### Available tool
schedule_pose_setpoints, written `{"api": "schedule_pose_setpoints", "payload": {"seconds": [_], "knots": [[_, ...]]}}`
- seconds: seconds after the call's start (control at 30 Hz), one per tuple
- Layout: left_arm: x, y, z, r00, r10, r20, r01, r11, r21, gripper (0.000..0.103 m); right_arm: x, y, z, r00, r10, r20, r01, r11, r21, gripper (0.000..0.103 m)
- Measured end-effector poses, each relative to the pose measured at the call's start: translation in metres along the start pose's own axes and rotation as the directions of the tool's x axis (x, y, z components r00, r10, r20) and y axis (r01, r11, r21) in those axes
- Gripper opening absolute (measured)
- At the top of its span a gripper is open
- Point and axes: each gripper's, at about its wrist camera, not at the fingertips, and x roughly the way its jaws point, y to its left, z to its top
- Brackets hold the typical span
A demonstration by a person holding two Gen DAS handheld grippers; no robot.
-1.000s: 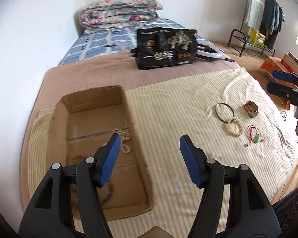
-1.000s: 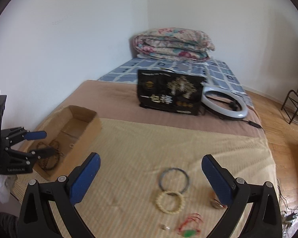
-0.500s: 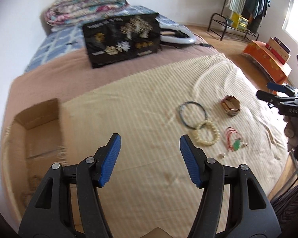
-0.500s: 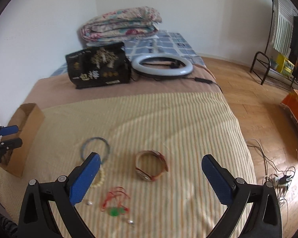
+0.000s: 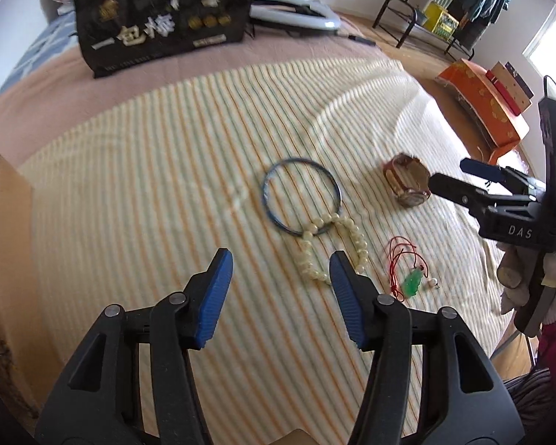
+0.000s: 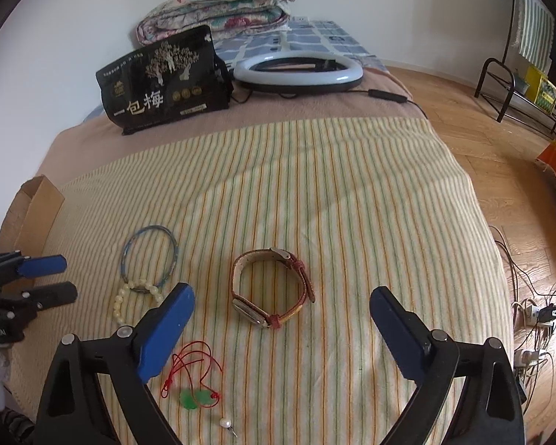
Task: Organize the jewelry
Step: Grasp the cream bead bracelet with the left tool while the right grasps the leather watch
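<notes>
Your left gripper (image 5: 280, 289) is spread and empty, lined up just short of the bead bracelet (image 5: 330, 248) overlapping the blue bangle (image 5: 301, 195). Your right gripper (image 6: 281, 328), also released, brackets the watch (image 6: 272, 287), apparently for pickup.
</notes>
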Motion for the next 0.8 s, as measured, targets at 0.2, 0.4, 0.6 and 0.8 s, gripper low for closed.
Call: {"api": "schedule_pose_setpoints", "payload": {"seconds": [0.2, 0.4, 0.6, 0.8], "knots": [[0.021, -0.007, 0.002, 1.000, 0.011, -0.017, -0.012, 1.000, -0.012, 0.053, 0.014, -0.007, 0.000, 1.000, -0.008, -0.017, 0.009, 0.999, 0.033, 0.095], [0.037, -0.008, 0.001, 0.999, 0.018, -0.048, -0.019, 1.000, -0.023, 0.048, 0.021, -0.005, 0.000, 1.000, 0.006, -0.018, -0.005, 0.999, 0.035, 0.094], [0.043, -0.012, 0.000, 0.997, 0.066, -0.047, -0.066, 0.998, 0.008, 0.025, 0.031, 0.001, -0.001, 0.999, 0.000, -0.036, 0.001, 1.000, 0.011, 0.094], [0.043, -0.008, -0.001, 0.996, 0.076, -0.041, -0.075, 0.997, 0.015, 0.007, 0.044, 0.003, -0.002, 0.997, -0.025, -0.070, 0.024, 1.000, -0.010, 0.081]]}}
